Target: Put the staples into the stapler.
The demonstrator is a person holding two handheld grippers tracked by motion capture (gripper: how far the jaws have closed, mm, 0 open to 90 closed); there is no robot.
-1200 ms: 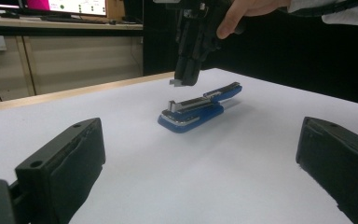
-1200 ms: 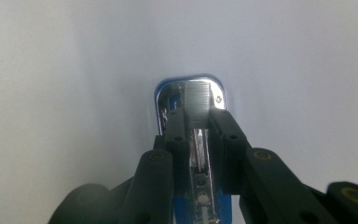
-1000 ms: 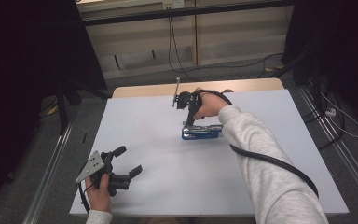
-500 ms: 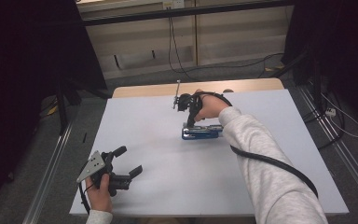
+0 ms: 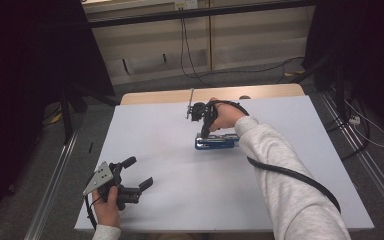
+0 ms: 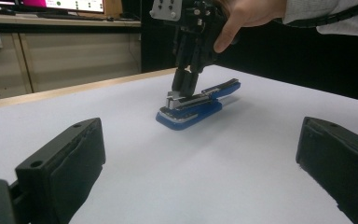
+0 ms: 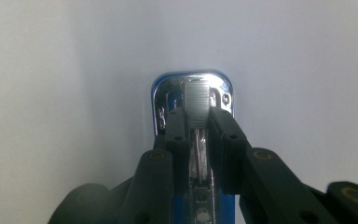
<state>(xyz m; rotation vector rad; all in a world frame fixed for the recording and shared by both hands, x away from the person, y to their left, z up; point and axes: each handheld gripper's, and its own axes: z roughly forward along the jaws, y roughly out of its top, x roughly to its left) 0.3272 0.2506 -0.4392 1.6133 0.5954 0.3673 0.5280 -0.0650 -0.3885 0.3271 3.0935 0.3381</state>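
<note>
Two tools are seen: the right tool (image 7: 198, 122) is clamped on the blue stapler's (image 5: 215, 142) metal magazine; the left tool (image 5: 135, 172), at 7 o'clock, is held wide open, empty.

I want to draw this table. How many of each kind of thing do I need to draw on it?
Blue stapler: 1
Black grippers: 2, the left gripper and the right gripper
Total: 3 things over the white table
</note>
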